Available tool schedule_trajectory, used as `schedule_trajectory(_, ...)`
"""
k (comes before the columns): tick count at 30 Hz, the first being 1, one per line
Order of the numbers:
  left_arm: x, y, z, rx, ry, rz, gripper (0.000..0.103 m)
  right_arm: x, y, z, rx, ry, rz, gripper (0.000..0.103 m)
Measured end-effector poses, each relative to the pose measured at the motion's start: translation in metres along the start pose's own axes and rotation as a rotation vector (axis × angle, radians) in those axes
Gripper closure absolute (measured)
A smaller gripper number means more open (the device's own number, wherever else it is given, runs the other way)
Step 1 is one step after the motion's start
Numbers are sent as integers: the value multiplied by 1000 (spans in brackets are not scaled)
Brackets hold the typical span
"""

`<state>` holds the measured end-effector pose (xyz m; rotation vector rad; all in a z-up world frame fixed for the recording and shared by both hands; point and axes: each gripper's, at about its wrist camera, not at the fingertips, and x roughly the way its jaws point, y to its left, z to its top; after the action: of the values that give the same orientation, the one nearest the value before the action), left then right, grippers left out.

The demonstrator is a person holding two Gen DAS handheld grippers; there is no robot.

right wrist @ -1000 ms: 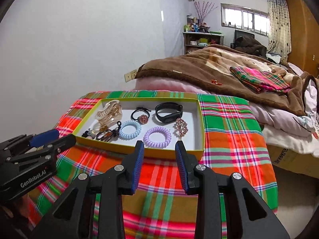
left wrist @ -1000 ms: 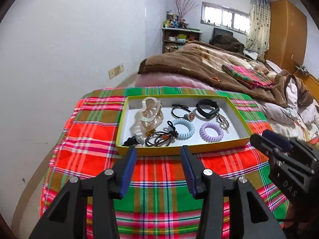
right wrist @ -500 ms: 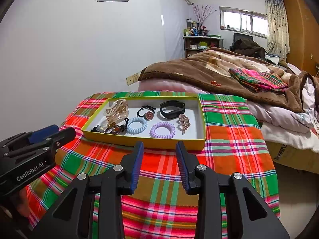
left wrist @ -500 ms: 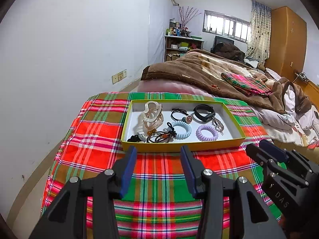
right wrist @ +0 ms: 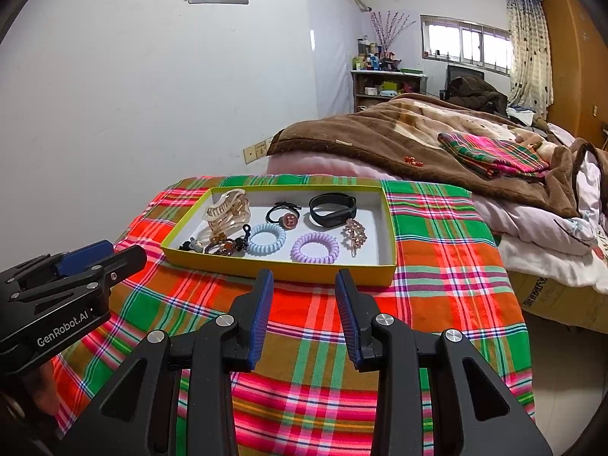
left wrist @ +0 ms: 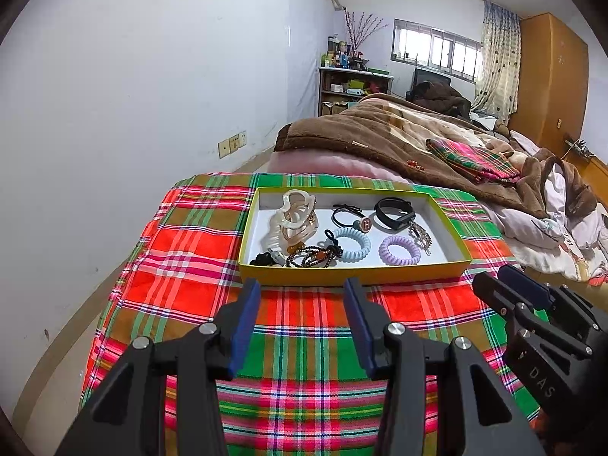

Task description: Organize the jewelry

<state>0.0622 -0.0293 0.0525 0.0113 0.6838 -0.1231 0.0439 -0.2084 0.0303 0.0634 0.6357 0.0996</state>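
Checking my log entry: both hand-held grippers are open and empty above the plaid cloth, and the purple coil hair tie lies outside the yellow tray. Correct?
Not quite. The purple coil hair tie lies inside the yellow tray, as the right wrist view shows. The left hand-held gripper and right hand-held gripper are open and empty above the plaid cloth.

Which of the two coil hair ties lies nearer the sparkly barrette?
The purple coil tie, right beside the barrette; the blue coil tie lies farther left.

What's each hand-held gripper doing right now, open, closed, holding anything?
Left hand-held gripper: open, holding nothing.
Right hand-held gripper: open, holding nothing.
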Motion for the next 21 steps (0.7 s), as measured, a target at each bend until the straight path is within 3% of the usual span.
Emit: schedule_trajectory(21, 2, 3, -1, 5, 12, 7, 56, -3, 4, 2, -6, 0, 4, 68)
